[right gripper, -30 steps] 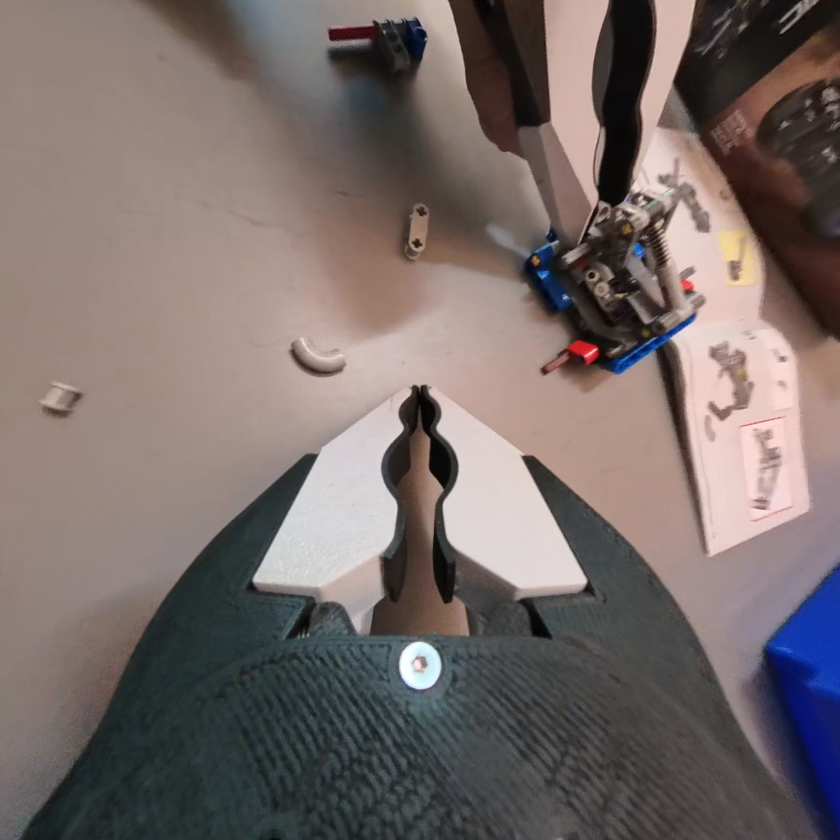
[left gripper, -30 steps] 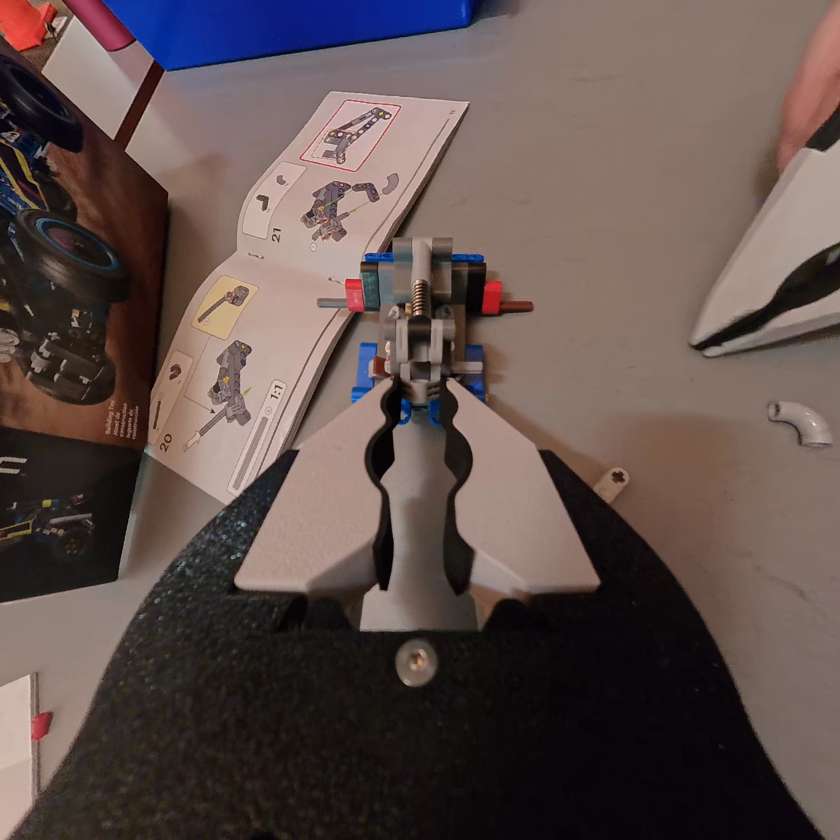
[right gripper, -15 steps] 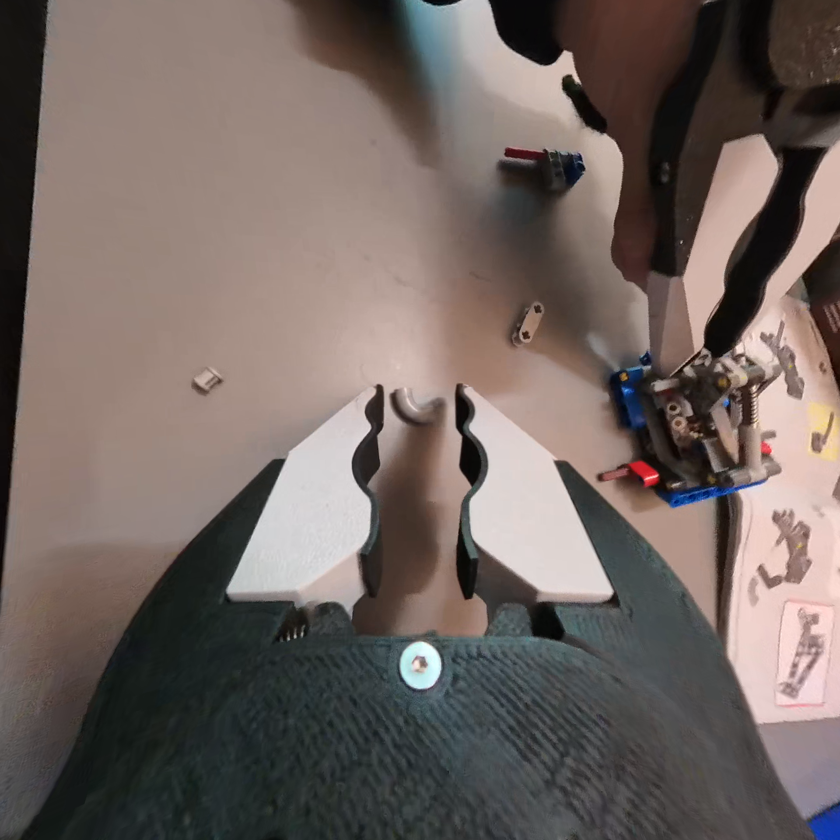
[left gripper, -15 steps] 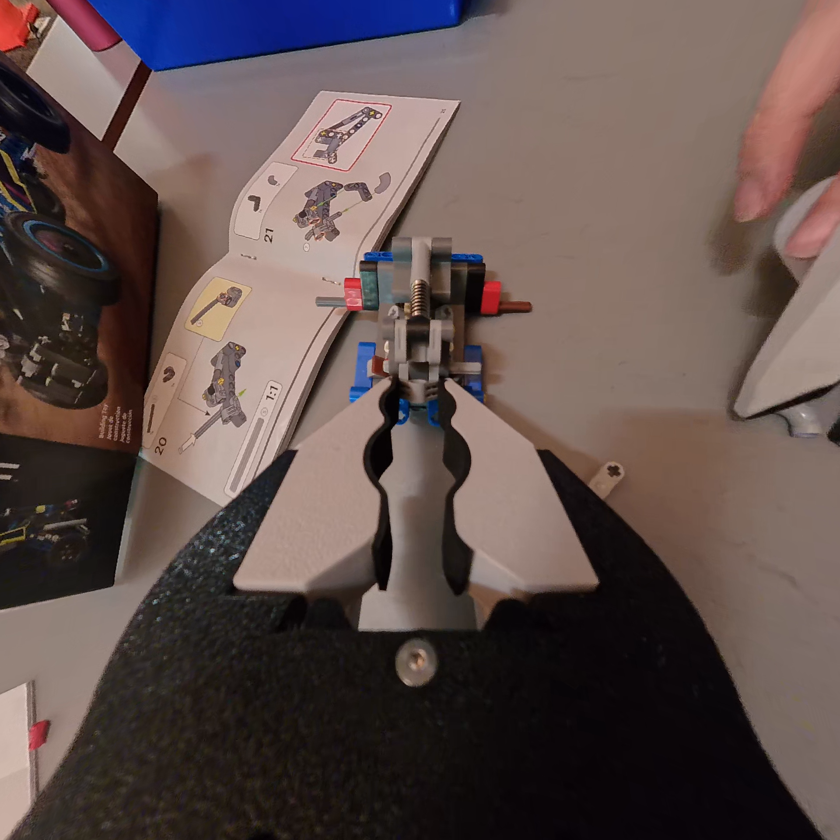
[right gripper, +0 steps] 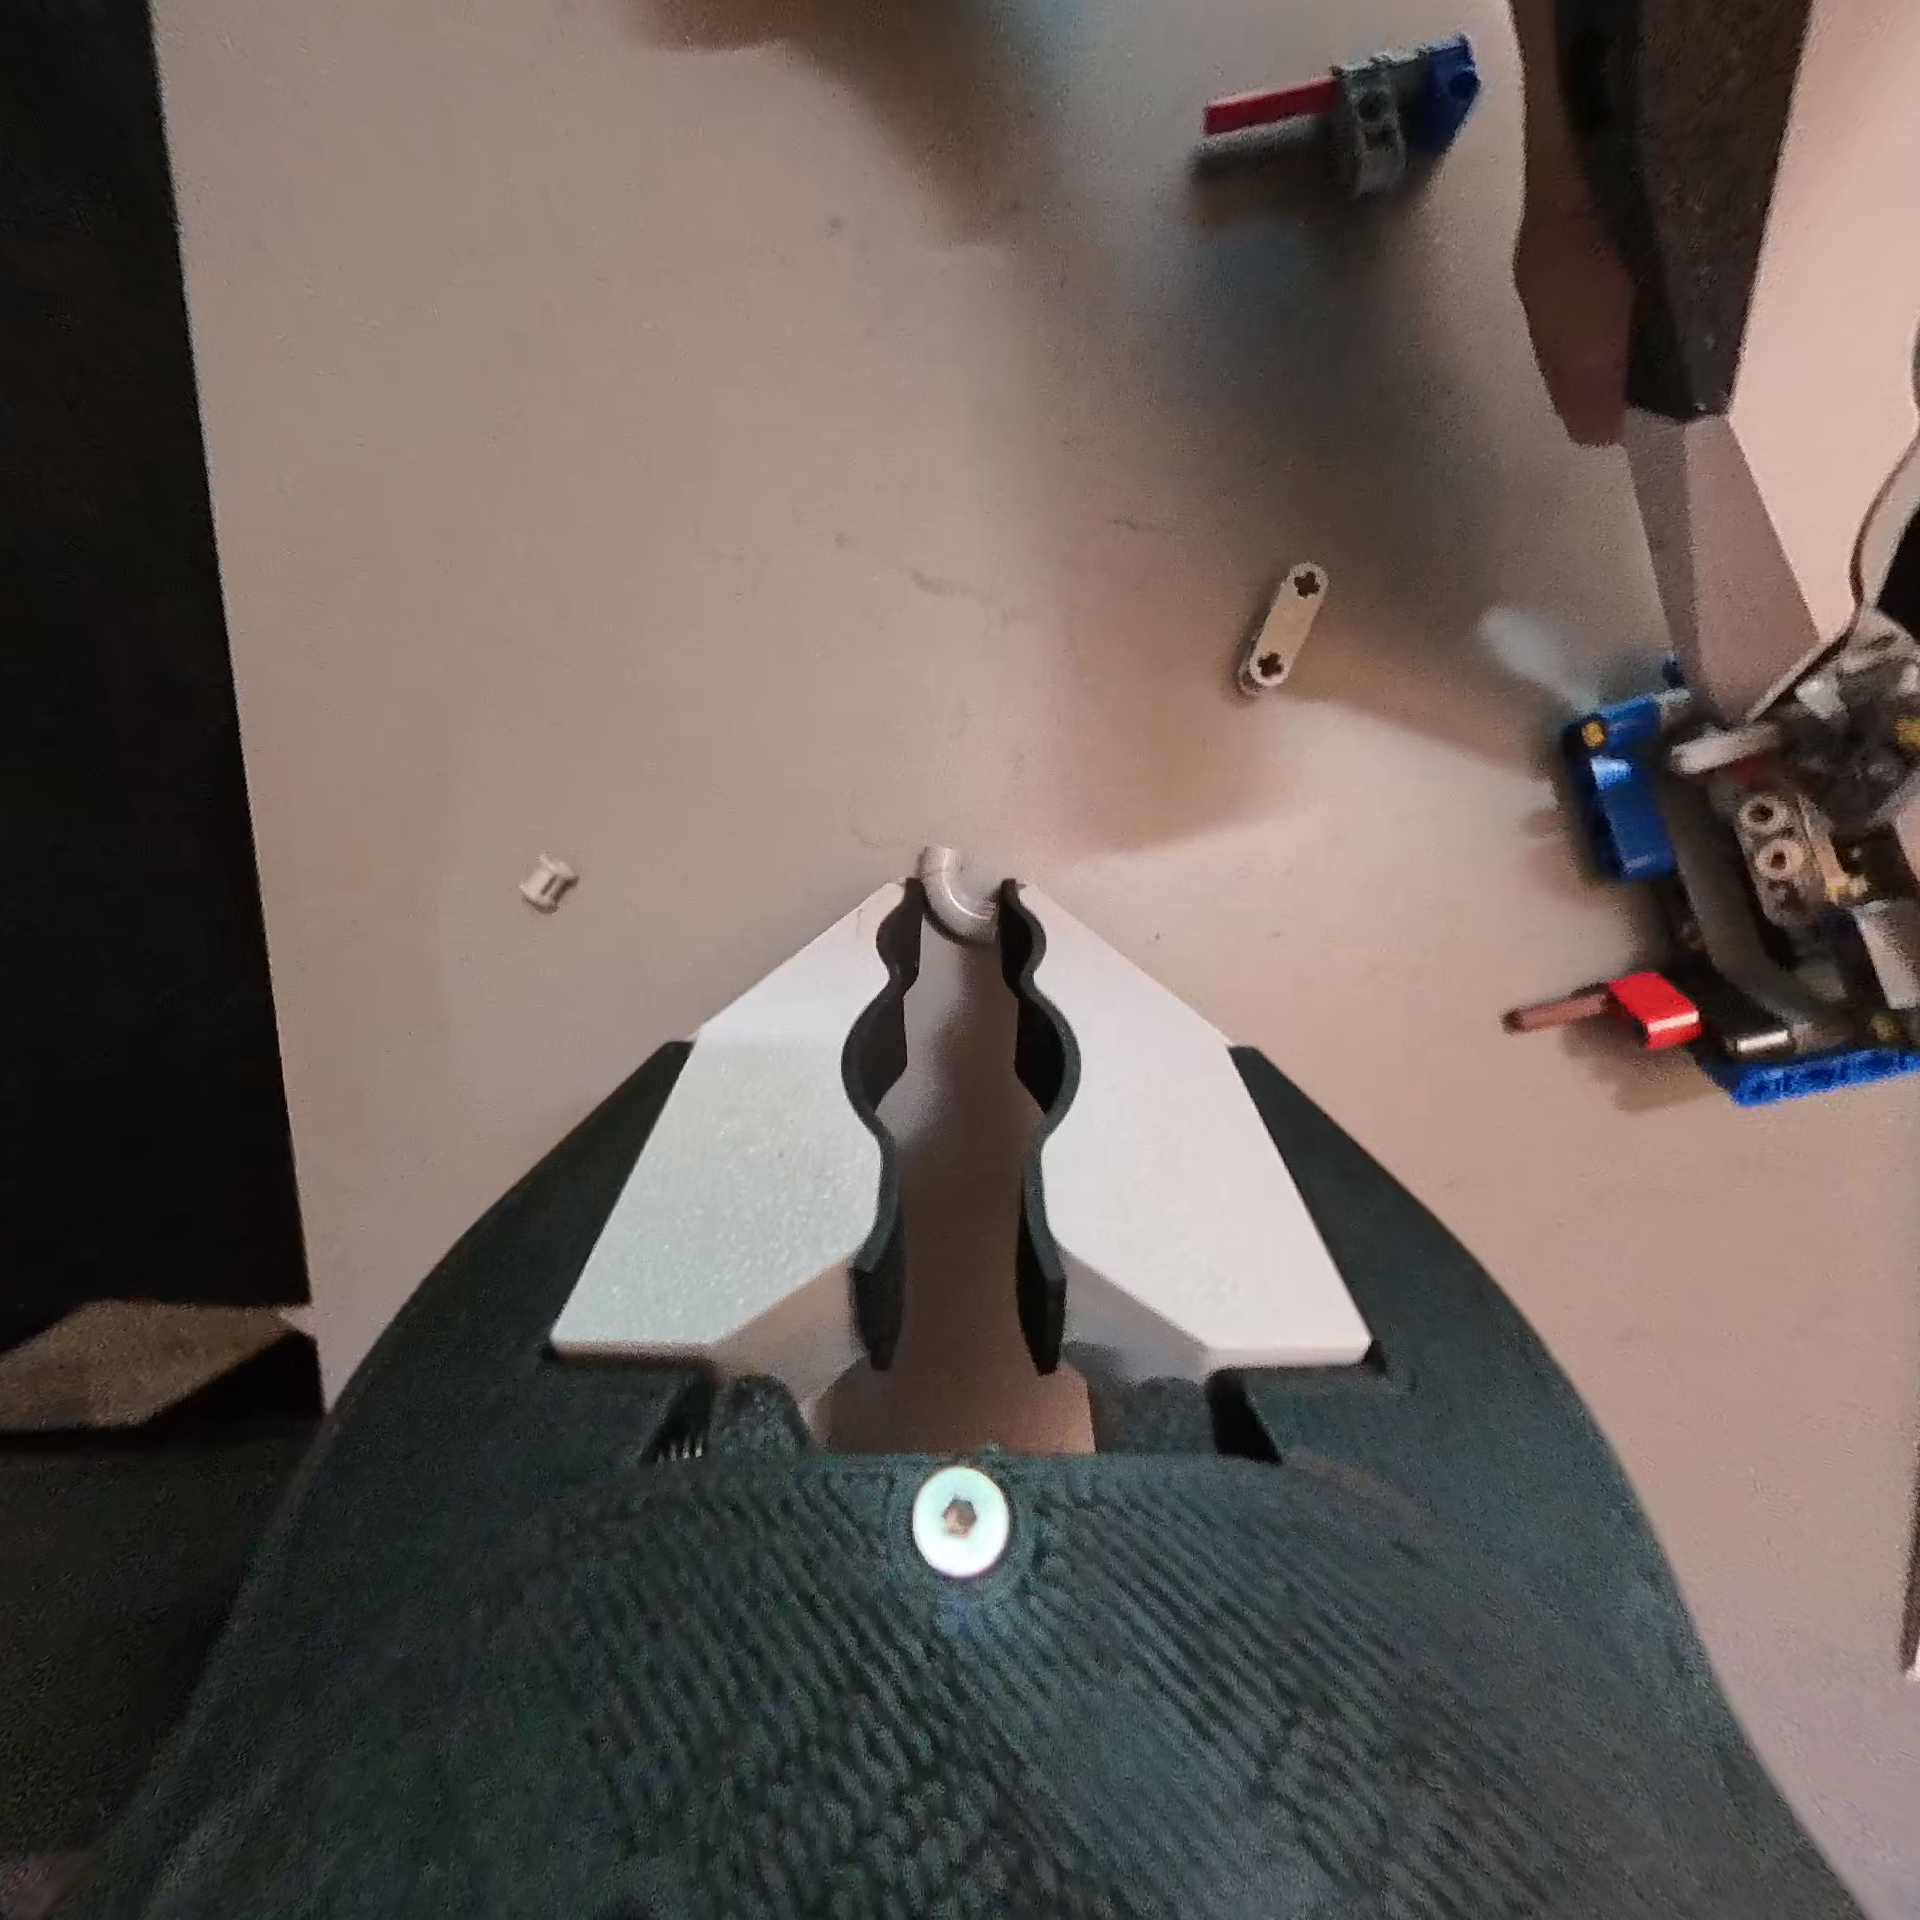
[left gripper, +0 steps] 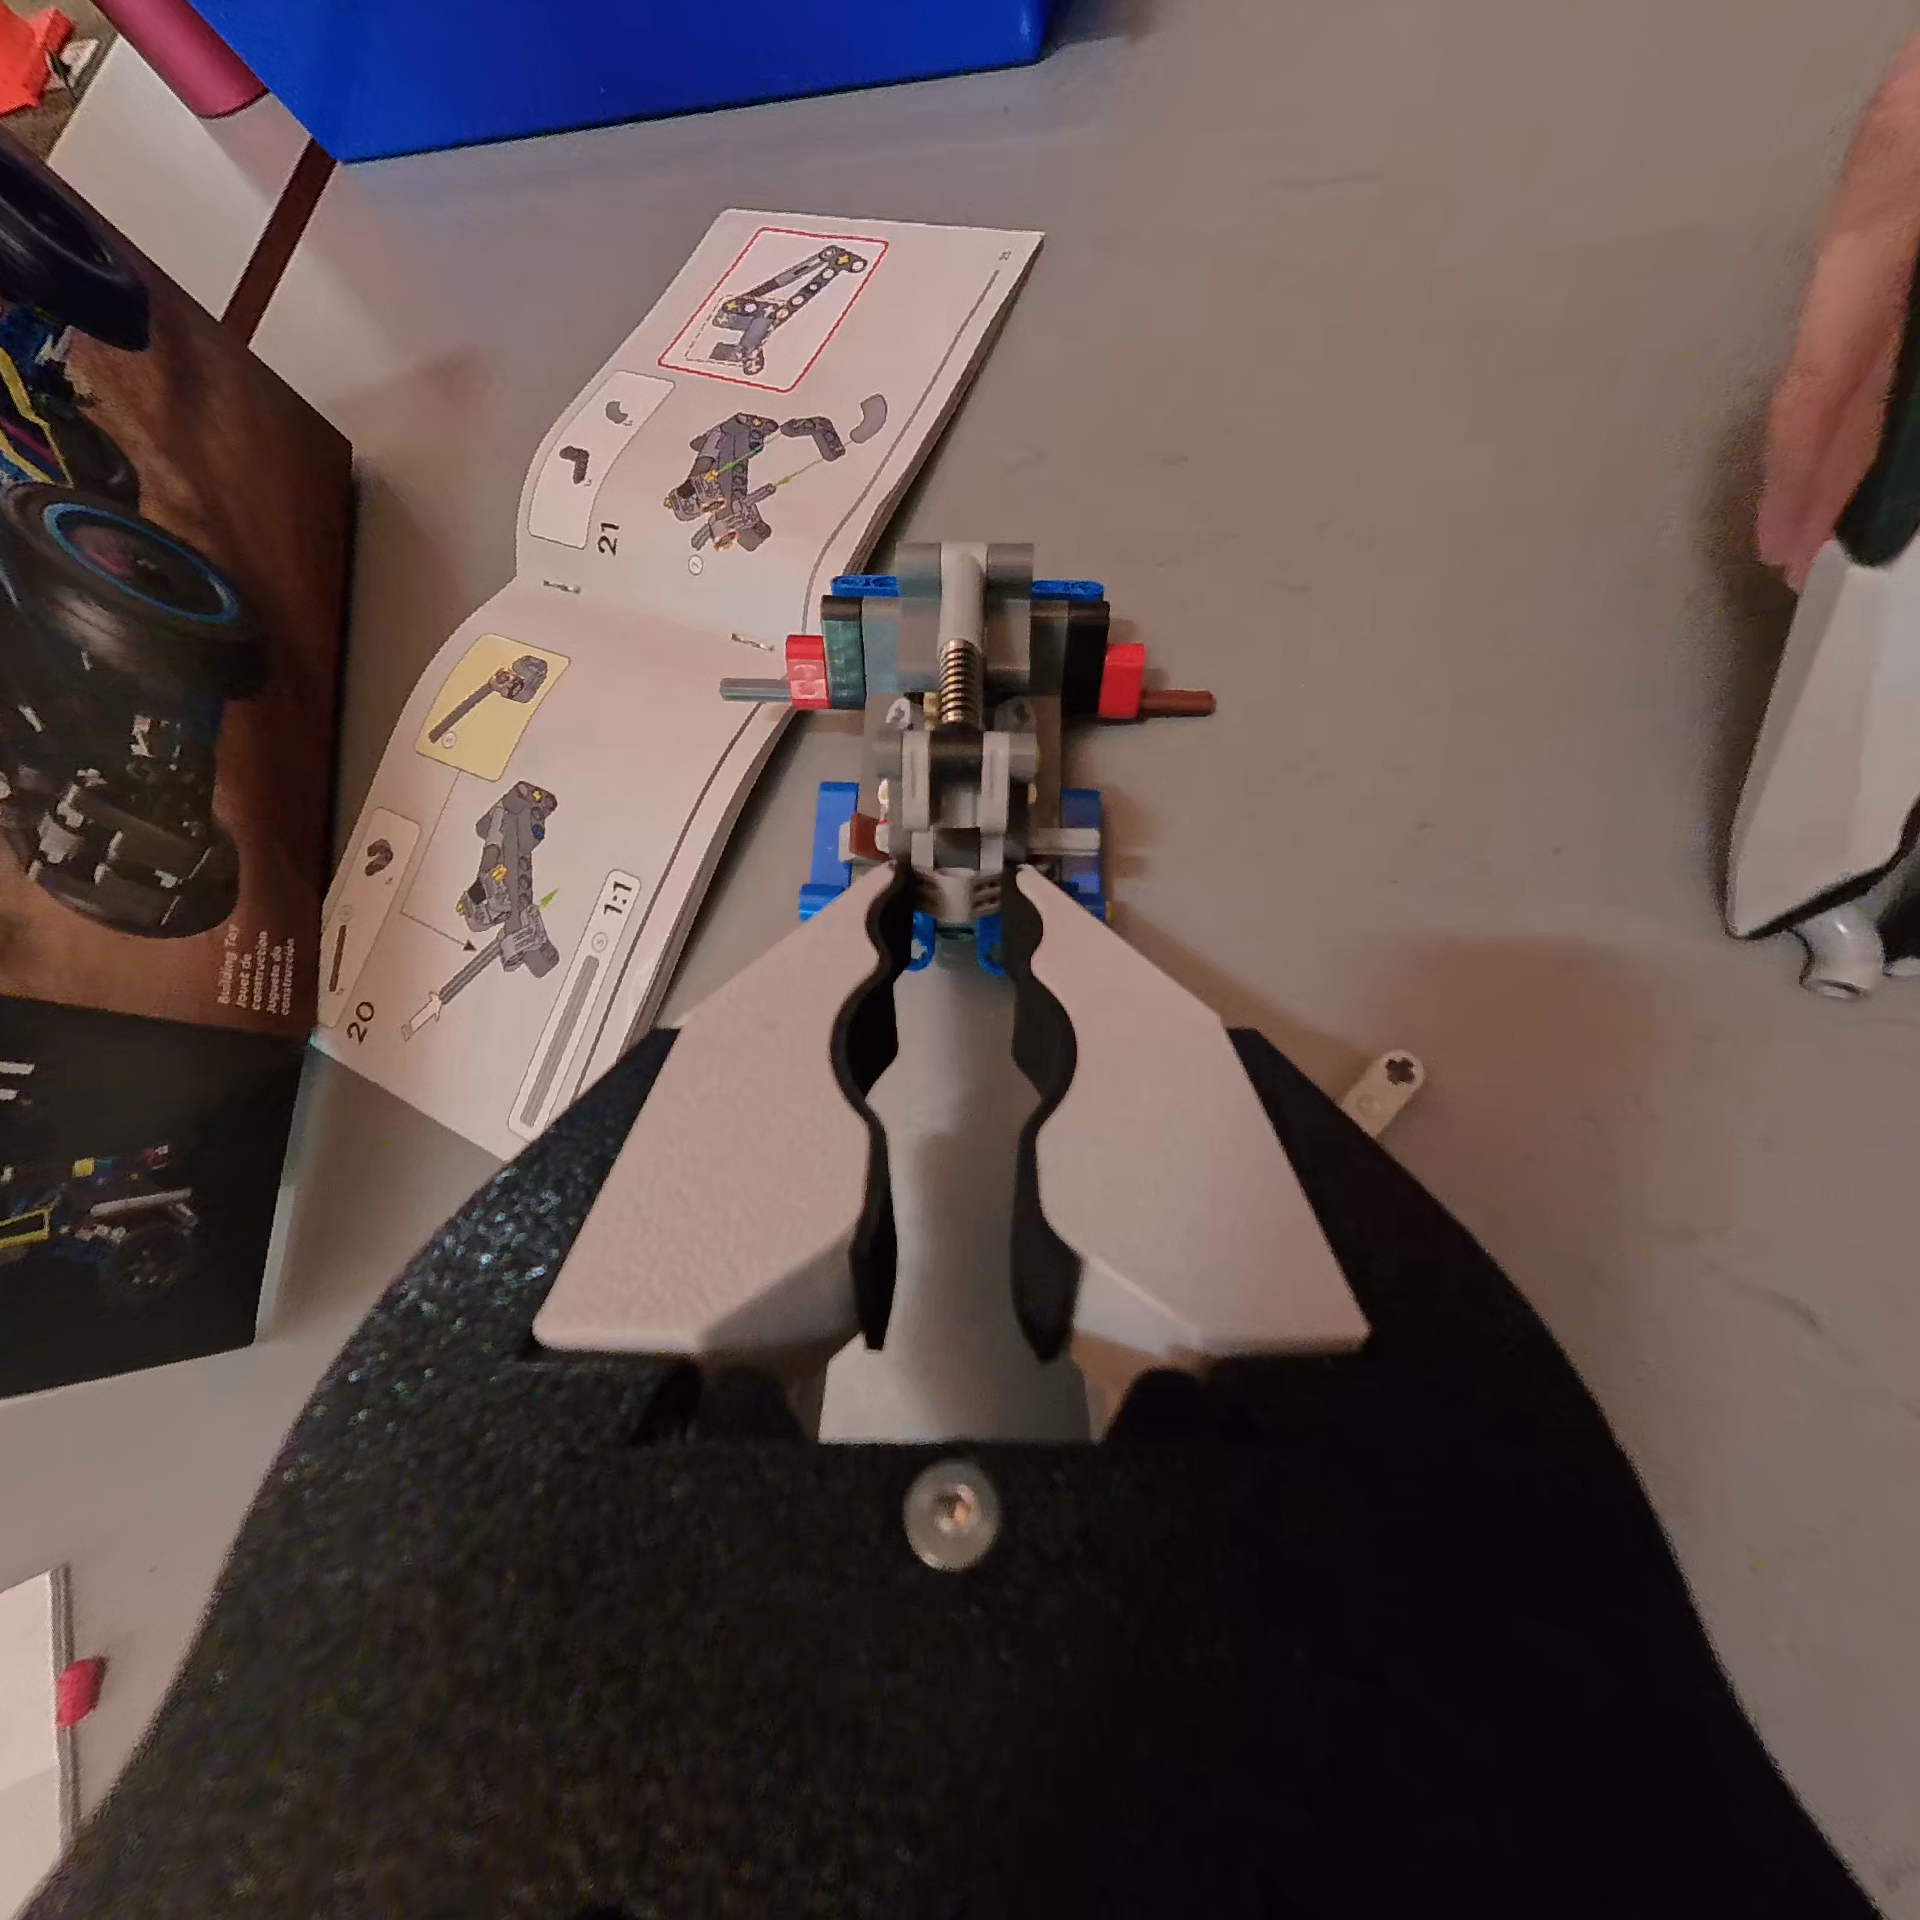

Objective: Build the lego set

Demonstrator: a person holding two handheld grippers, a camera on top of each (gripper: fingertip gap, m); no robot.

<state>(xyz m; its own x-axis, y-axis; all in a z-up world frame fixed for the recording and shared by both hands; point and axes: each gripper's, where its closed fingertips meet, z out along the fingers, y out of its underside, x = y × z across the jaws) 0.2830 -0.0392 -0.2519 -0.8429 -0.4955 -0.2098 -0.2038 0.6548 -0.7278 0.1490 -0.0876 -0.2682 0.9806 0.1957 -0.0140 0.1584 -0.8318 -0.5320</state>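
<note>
Half a second on, my right gripper (right gripper: 961, 902) has dropped its jaws over the curved pale grey elbow piece (right gripper: 954, 904) and drawn them in from a wide spread; the pads now press its two ends while it lies on the grey table (right gripper: 623, 520). My left gripper (left gripper: 954, 902) has not shifted: its fingertips are clamped, part-way open, on the light grey hub at the near end of the blue-and-grey brick assembly (left gripper: 961, 727), which stands on the table beside the open instruction booklet (left gripper: 665, 623). The dark product box (left gripper: 135, 675) lies at far left, a blue bin (left gripper: 623, 62) along the top edge. Smaller parts sit well apart from both grippers: a red-and-blue sub-assembly (right gripper: 1351, 114), a flat two-hole link (right gripper: 1283, 629) and a tiny pale bush (right gripper: 549, 881). I judge this the pick-up of a single loose part, the grip just made. Lifting it calls for a straight, gentle rise, since so small a curved piece could twist between the pads.
</note>
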